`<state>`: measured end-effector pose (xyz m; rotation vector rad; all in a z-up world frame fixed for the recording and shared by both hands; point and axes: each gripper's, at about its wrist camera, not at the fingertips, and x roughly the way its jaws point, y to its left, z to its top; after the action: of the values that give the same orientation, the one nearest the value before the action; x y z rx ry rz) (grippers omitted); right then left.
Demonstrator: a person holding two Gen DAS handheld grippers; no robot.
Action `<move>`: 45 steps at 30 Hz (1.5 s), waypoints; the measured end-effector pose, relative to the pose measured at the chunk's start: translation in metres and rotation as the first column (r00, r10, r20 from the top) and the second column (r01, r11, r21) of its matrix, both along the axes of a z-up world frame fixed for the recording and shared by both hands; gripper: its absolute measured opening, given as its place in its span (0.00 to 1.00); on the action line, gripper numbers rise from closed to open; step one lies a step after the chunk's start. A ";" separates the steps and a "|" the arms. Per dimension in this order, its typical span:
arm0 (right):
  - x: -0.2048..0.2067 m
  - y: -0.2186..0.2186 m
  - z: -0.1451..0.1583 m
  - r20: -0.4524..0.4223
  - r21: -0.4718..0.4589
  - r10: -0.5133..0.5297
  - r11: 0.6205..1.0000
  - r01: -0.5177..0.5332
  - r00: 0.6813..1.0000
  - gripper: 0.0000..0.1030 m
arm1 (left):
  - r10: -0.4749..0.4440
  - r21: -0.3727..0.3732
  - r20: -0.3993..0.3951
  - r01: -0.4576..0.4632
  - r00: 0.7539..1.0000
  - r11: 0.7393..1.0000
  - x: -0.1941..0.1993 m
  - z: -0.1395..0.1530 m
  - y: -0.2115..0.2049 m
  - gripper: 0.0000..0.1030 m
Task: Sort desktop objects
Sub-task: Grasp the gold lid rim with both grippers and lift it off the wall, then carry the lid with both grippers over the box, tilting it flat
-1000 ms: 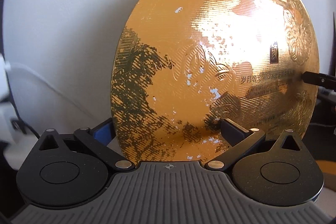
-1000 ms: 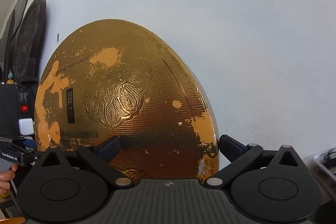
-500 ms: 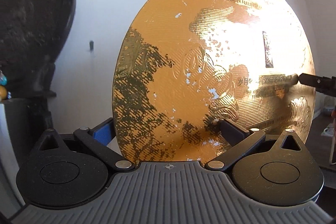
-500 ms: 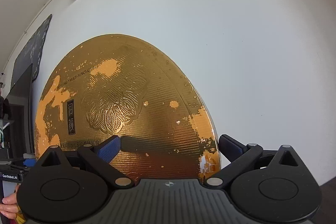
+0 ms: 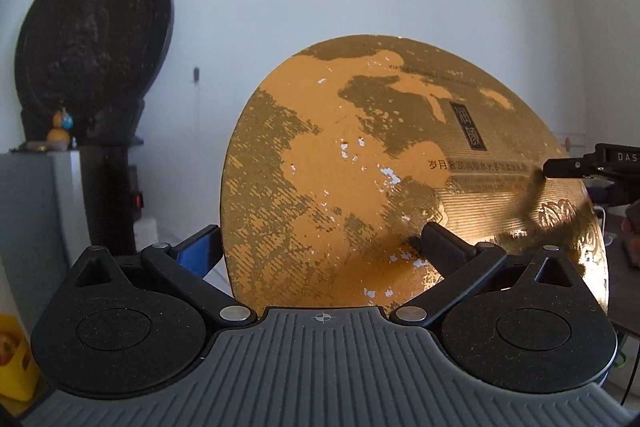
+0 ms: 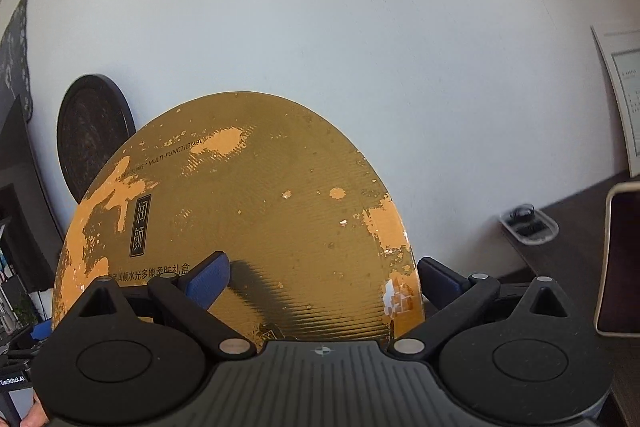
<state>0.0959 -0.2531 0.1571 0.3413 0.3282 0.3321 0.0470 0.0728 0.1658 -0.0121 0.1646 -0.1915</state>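
Both grippers, L (image 5: 320, 243) & R (image 6: 324, 279), clamped opposite edges of the worn gold round box lid (image 5: 380, 179), prob. since it's too wide for one.

1. We see the round gift box lid (image 5: 360, 187) in ribbed gold foil, worn to matte orange patches with white flecks.
2. We note its black label (image 6: 138, 227) and an embossed floral motif (image 5: 560, 217).
3. We see a dark textured disc (image 5: 92, 43) and a white wall (image 6: 360, 27).

The round gold box lid (image 5: 360, 187) stood nearly upright on its edge, tilted back a little. Its ribbed gold foil was worn off in orange patches, with a black label, Chinese lettering and an embossed flower pattern.
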 end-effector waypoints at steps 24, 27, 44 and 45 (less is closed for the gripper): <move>-0.068 -0.102 -0.151 -0.366 0.088 -0.167 0.973 0.213 0.916 0.97 | -0.101 0.053 -0.341 0.127 0.935 0.991 -0.030 -0.101 -0.100 1.00; -0.079 -0.109 -0.156 -0.361 0.077 -0.190 0.970 0.232 0.913 0.97 | -0.122 0.038 -0.358 0.146 0.926 0.989 -0.034 -0.112 -0.110 1.00; -0.103 -0.119 -0.173 -0.323 0.076 -0.233 0.960 0.271 0.917 0.97 | -0.168 0.021 -0.337 0.186 0.926 0.982 -0.048 -0.135 -0.131 1.00; -0.104 -0.117 -0.174 -0.322 0.074 -0.230 0.961 0.267 0.918 0.97 | -0.163 0.020 -0.331 0.180 0.930 0.983 -0.050 -0.137 -0.131 1.00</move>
<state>-0.0076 -0.3702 -0.0165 0.5476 0.5700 0.0435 -0.0029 -0.0578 0.0290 0.0201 0.5046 -0.3607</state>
